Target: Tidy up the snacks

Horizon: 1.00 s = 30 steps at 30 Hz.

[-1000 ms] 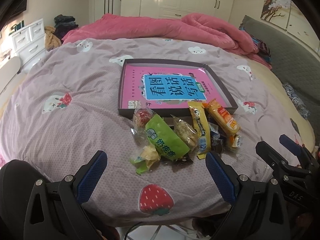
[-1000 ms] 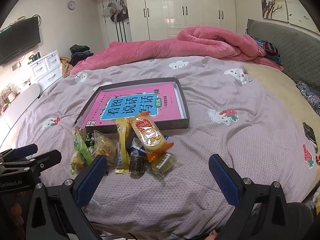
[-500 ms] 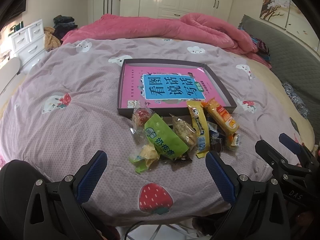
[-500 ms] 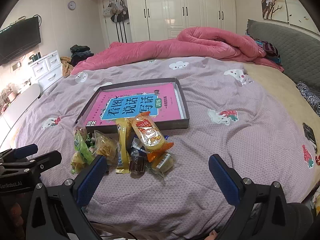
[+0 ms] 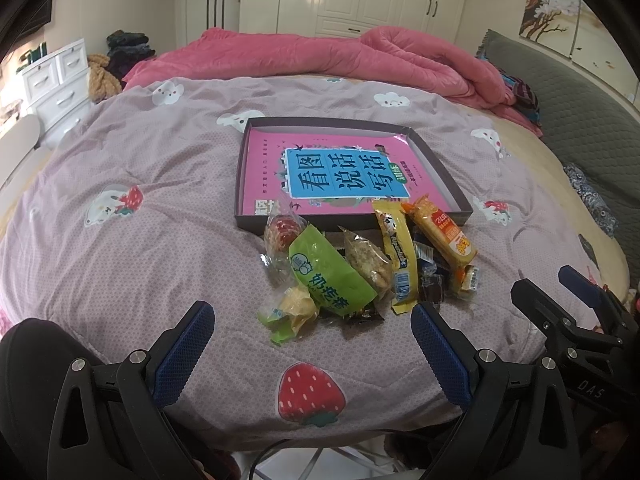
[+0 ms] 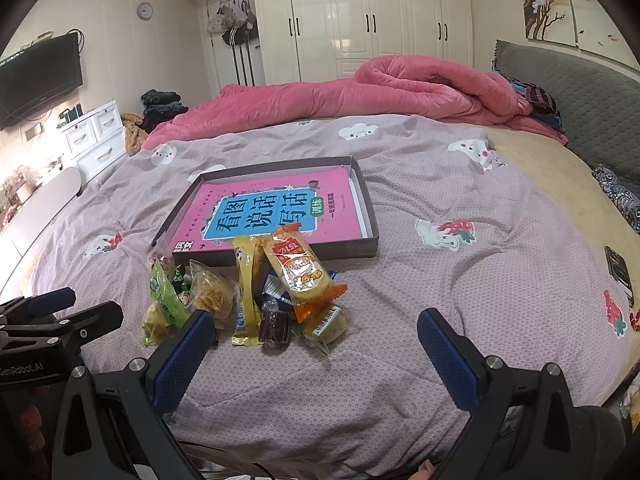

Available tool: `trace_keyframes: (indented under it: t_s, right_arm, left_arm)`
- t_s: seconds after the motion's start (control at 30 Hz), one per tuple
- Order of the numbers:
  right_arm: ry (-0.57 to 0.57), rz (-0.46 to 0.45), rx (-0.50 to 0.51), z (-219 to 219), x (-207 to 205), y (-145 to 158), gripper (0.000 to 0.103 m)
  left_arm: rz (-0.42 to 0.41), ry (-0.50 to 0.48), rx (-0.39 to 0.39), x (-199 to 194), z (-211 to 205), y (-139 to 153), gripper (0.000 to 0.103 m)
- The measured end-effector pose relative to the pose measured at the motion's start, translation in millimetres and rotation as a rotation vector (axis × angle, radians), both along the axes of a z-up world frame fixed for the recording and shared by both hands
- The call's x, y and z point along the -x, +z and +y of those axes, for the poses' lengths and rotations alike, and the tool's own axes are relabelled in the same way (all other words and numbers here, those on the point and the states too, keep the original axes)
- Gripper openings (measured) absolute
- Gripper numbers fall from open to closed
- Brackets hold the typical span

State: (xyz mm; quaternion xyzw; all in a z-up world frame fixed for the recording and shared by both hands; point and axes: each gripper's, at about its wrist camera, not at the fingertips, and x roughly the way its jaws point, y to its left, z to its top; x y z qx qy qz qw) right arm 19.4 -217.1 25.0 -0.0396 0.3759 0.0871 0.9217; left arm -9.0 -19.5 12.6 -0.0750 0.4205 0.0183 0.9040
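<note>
The snacks (image 5: 368, 268) lie in a small heap on the bed (image 5: 140, 208), touching the near wall of the tray (image 5: 440, 172). Inside the tray there is only a pink book (image 5: 340, 176) with a blue title panel.

The left gripper (image 5: 312, 332) is wide open and holds nothing. It hangs above the near edge of the bed, with the heap between and just beyond its blue pads (image 5: 184, 344). The right gripper (image 6: 312, 336) is also spread wide and empty. Its left pad (image 6: 180, 356) covers the near edge of the heap in that view.

From the left view, the green packet (image 5: 332, 276) shows its whole printed face, and a red candy (image 5: 282, 230) in clear wrap is seen just behind it, against the tray wall. A small yellow piece (image 5: 296, 304) lies at the near end of the green packet. In the right view this green packet (image 6: 164, 296) is seen only from its edge, and the red candy is mostly hidden.

The right view shows better the orange packet (image 6: 298, 268), which leans on the tray wall and rests over the other snacks, the yellow bar (image 6: 246, 280) beside it, and a dark brown square (image 6: 274, 326) at the front. It also shows a television (image 6: 40, 76) on the wall and a clock (image 6: 144, 10), which the left view does not have. Each view catches the other gripper at its edge: the right gripper (image 5: 576, 300) at the right border, the left gripper (image 6: 64, 312) at the left border.

A pink quilt (image 6: 360, 96) lies bunched at the far side of the bed.
</note>
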Motion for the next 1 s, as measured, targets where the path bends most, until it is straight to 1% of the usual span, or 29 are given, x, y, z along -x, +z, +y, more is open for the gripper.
trace_keyframes:
  t_s: [0.23, 0.6, 0.7, 0.87, 0.97, 1.0]
  right_arm:
    - [0.000, 0.000, -0.001, 0, 0, 0, 0.102]
    - [-0.010, 0.014, -0.022, -4, -3, 0, 0.102]
    - [-0.010, 0.019, -0.022, -4, -5, -2, 0.102]
    - [-0.007, 0.030, -0.021, -3, -10, -5, 0.102]
    - [-0.007, 0.037, -0.025, -3, -13, -7, 0.102]
    - [-0.007, 0.041, -0.027, -4, -14, -8, 0.102]
  left_arm:
    - [0.013, 0.004, 0.010, 2, 2, -3, 0.099]
    - [0.078, 0.023, 0.036, 0, 20, -13, 0.099]
    - [0.085, 0.009, 0.030, -2, 21, -16, 0.099]
    - [0.120, -0.031, -0.001, -9, 23, -26, 0.099]
    - [0.154, -0.046, 0.034, -17, 29, -38, 0.099]
    - [0.168, -0.054, 0.034, -21, 31, -42, 0.099]
